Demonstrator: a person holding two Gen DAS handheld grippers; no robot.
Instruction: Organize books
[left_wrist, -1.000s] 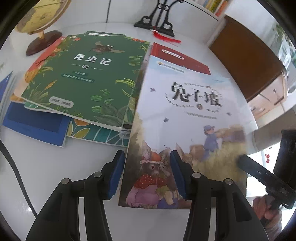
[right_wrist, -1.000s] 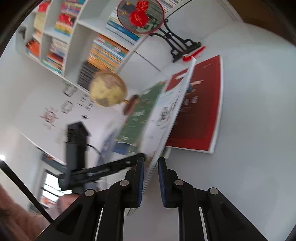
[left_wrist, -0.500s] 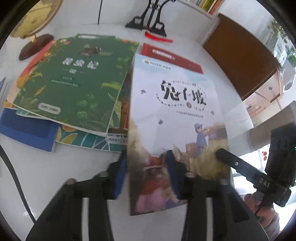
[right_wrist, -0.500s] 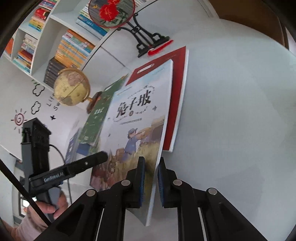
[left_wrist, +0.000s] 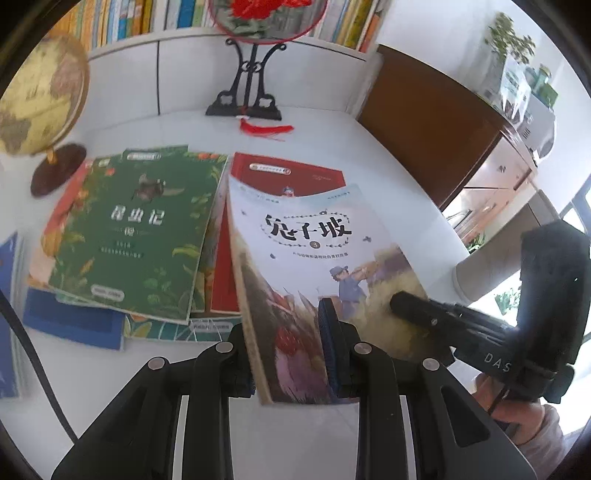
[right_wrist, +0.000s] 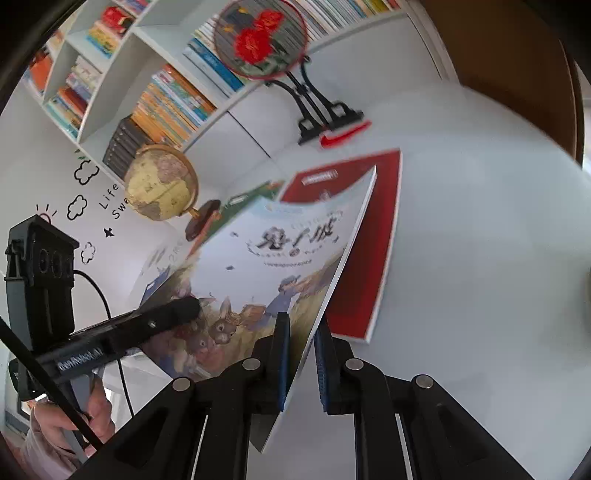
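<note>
Left wrist view: left gripper (left_wrist: 286, 347) has just closed on the near edge of the rabbit book (left_wrist: 314, 258), pads pressing the cover; right gripper (right_wrist: 300, 356) is nearly shut on its right edge. Book is tilted, lifted above the red book (right_wrist: 373, 240) on the white table (right_wrist: 480, 258). Thin paperback, light, floppy, glossy; likely sags, so grip deep near the spine.

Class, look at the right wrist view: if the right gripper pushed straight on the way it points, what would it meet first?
Probably the red paperback book lying flat on the white table, just beyond the right gripper, whose jaws are shut on the pale illustrated rabbit book. Depth is uncertain.
</note>
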